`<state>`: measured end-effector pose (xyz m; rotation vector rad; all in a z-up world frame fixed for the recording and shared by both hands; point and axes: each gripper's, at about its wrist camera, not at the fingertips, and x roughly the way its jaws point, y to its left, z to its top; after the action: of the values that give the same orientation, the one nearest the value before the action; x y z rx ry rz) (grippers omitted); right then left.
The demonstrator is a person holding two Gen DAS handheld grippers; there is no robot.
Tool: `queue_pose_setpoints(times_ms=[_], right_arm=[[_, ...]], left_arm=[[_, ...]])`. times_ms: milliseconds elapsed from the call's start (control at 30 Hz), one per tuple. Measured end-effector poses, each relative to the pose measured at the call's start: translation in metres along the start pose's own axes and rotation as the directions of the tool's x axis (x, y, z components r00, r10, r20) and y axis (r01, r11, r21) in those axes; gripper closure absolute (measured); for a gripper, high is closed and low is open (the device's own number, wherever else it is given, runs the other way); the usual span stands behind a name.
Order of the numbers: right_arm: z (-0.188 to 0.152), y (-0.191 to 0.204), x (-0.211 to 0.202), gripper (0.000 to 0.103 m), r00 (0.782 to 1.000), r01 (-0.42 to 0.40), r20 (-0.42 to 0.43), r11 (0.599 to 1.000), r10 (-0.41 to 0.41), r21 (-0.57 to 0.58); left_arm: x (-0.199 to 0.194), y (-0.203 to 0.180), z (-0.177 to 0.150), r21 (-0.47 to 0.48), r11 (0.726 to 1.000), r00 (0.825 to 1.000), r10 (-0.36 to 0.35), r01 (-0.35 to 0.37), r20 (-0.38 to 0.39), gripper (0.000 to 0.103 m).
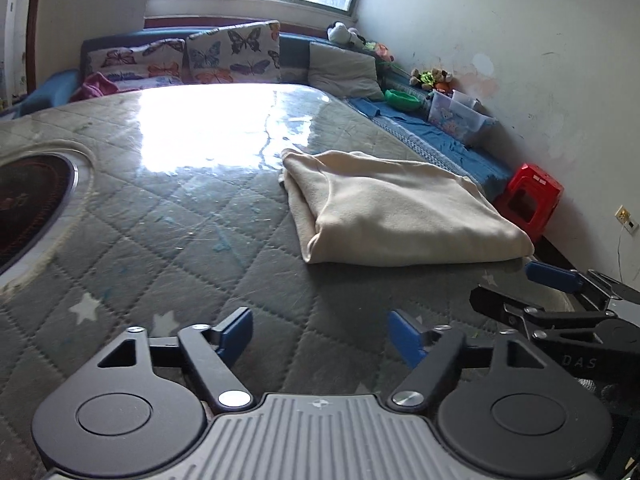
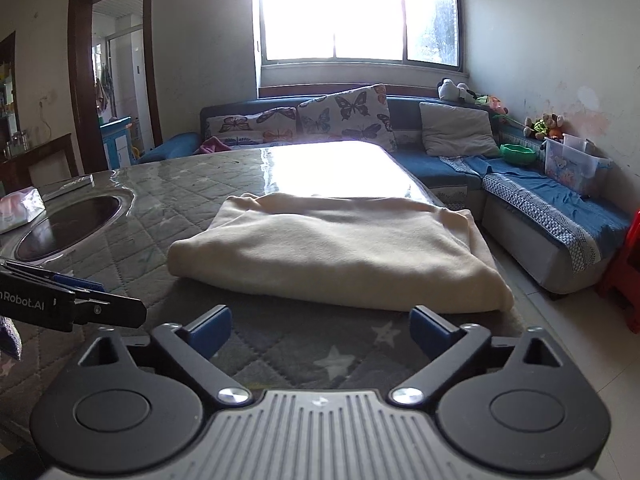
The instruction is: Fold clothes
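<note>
Both empty and spread wide: left gripper (image 1: 320, 338) sits left of the right gripper (image 2: 320, 334), which is nearer the folded cream garment (image 2: 340, 252) lying crosswise ahead by the surface's (image 2: 168, 208) right edge.

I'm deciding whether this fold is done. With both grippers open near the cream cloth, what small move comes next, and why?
Probably draw both grippers back from the table. The cream cloth already lies folded in a compact rectangle on the quilted table cover, and the left gripper and right gripper stand open with nothing between the jaws, just short of its near edge. No loose flap shows.
</note>
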<state>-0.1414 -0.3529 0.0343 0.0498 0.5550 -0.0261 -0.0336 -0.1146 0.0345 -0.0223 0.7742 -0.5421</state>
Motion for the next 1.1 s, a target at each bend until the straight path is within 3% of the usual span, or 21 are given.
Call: queue_pose_setpoints(times_ms=[233, 467, 1100], right_arm=[[-0.009, 0.011, -0.010, 0.000, 1.000, 0.020, -0.009, 0.999, -0.020, 0.026], [-0.020, 0.015, -0.016, 0.000, 0.999, 0.045, -0.026, 0.996, -0.043, 0.076], [-0.028, 0.018, -0.019, 0.000, 0.996, 0.090, -0.030, 0.994, -0.088, 0.069]], left_arm=[[-0.018, -0.002, -0.013, 0.033, 0.999, 0.998, 0.030, -0.031, 0.046, 0.000], [-0.029, 0.001, -0.018, 0.035, 0.998, 0.995, 0.056, -0.059, 0.076, 0.000], [-0.031, -0.007, -0.027, 0.059, 0.995, 0.994, 0.072, -0.077, 0.080, 0.000]])
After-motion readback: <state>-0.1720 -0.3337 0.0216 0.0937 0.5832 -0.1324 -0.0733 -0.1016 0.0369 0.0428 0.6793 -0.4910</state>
